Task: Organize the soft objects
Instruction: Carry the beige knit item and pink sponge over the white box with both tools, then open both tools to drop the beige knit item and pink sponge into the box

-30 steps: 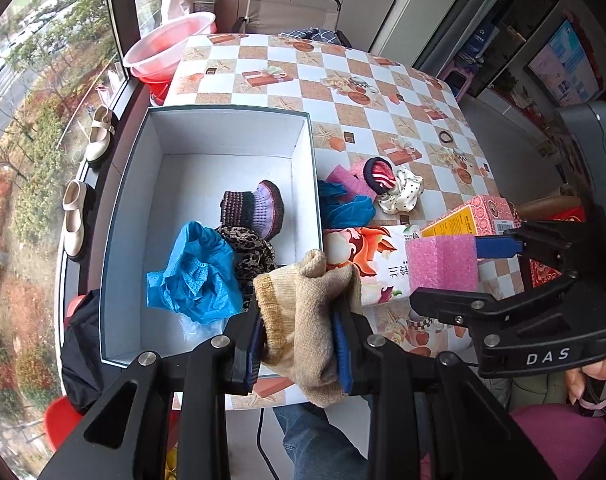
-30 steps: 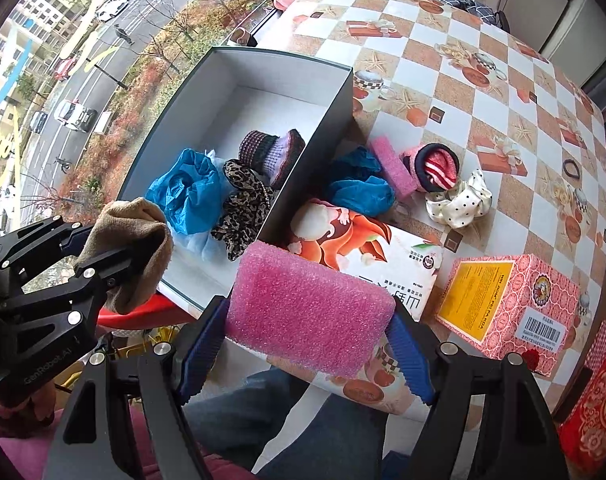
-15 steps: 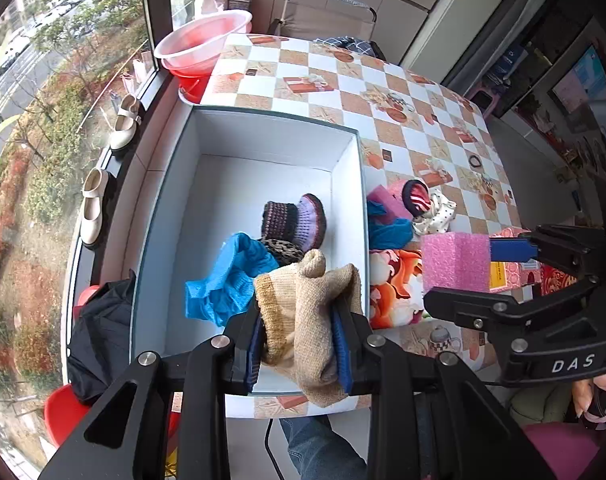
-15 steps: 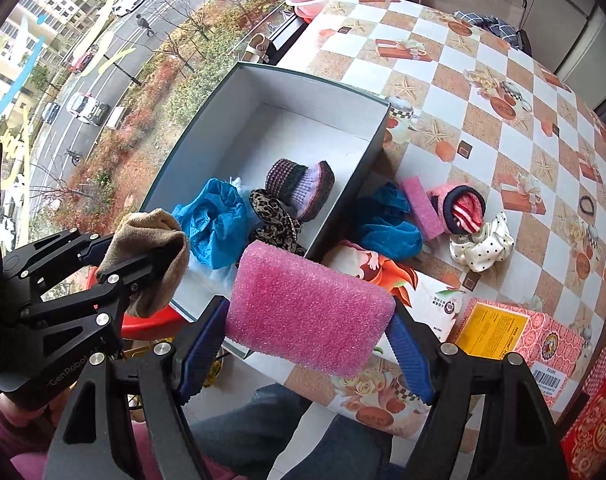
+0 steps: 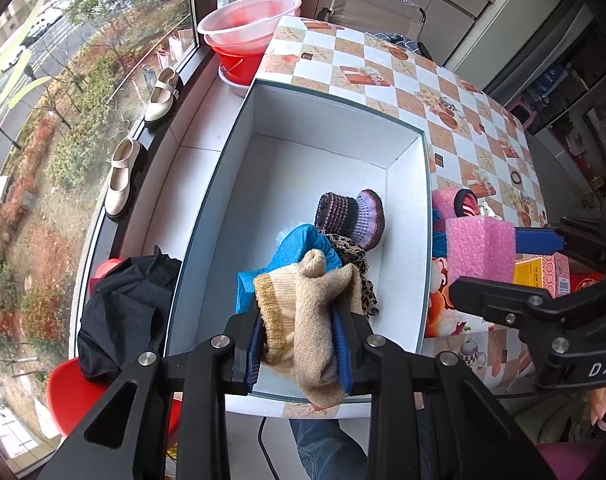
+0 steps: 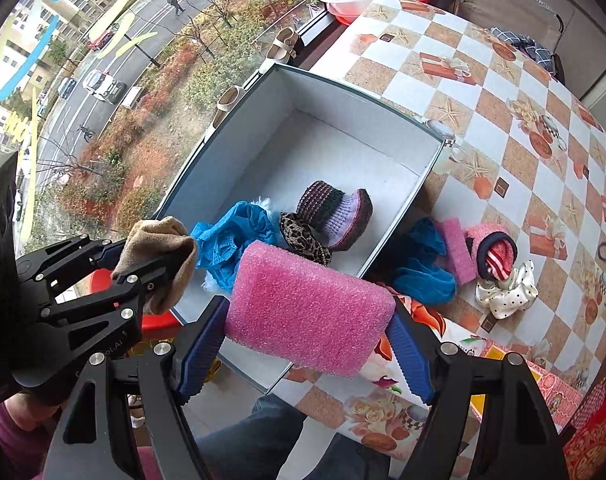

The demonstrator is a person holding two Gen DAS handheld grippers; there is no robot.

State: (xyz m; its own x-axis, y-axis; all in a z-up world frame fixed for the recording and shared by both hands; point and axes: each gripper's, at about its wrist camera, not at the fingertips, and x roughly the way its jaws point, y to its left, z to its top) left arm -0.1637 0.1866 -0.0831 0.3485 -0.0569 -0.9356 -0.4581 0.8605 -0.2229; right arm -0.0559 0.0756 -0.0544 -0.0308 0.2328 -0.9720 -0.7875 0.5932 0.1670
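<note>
Soft things are partly sorted — a blue cloth (image 6: 231, 236), leopard scrunchie (image 6: 301, 236) and knitted purple bootie (image 6: 337, 216) lie in the white open box (image 5: 323, 120). Left gripper (image 5: 299, 344) fingers clamp a beige knit sock (image 5: 307, 312) over its near end; right gripper (image 6: 303, 344) fingers pinch a pink foam block (image 6: 309, 308). Several more (blue cloth, scrunchies) wait on the checkered counter (image 6: 503, 92).

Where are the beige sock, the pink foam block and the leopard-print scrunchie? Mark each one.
beige sock (image 5: 303, 316), left wrist view, on its bunched middle between the fingers.
pink foam block (image 6: 309, 310), right wrist view, on its broad front face.
leopard-print scrunchie (image 6: 299, 234), right wrist view, on its folded fabric.
</note>
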